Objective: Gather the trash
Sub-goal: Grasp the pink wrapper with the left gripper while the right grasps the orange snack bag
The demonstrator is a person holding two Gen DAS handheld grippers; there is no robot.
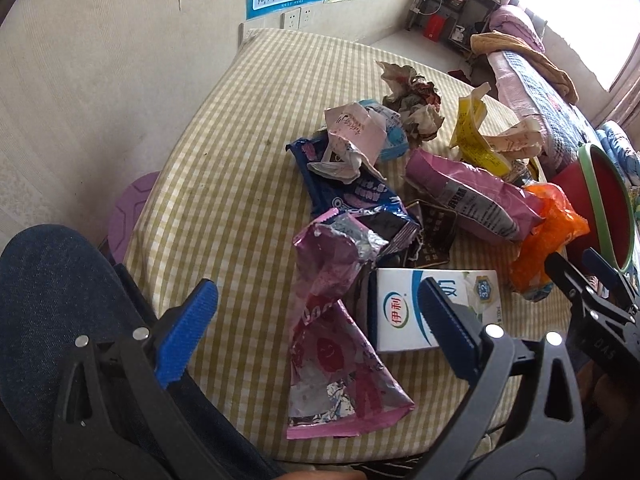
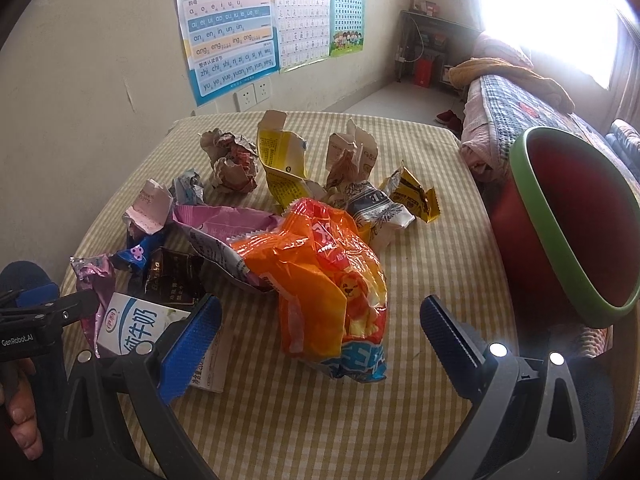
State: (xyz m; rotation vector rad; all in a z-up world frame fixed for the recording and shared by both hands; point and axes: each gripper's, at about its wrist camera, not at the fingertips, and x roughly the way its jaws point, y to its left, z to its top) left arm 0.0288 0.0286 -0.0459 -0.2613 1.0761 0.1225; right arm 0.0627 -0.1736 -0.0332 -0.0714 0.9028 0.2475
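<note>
Trash lies in a loose heap on the checked tabletop [image 2: 320, 432], none of it yet gripped and, by the look of the pile, little or none collected. Left tongs [image 1: 316, 334]: blue-padded fingers spread wide apart and empty, hovering low over the near edge of the tabletop; between them lies a crumpled pink foil wrapper [image 1: 336, 332], with a white milk carton [image 1: 404, 312] just beside the right-hand finger. Right tongs [image 2: 320, 344]: likewise spread wide and empty, framing an orange snack bag [image 2: 324, 276] that sits directly ahead. Further out in the heap: a blue biscuit wrapper [image 1: 348, 196], a pink pouch [image 1: 468, 196], a dark packet [image 2: 172, 276], a yellow carton [image 2: 280, 164], a ball of crumpled paper [image 2: 232, 160] and other torn wrappers. A red bin with a green rim [image 2: 560, 220] stands at the right edge of the tabletop, close to the right tongs; its visible interior shows no trash. Judged stage: start of collection, both tongs poised for a first grasp, the whole pile left to move.
</note>
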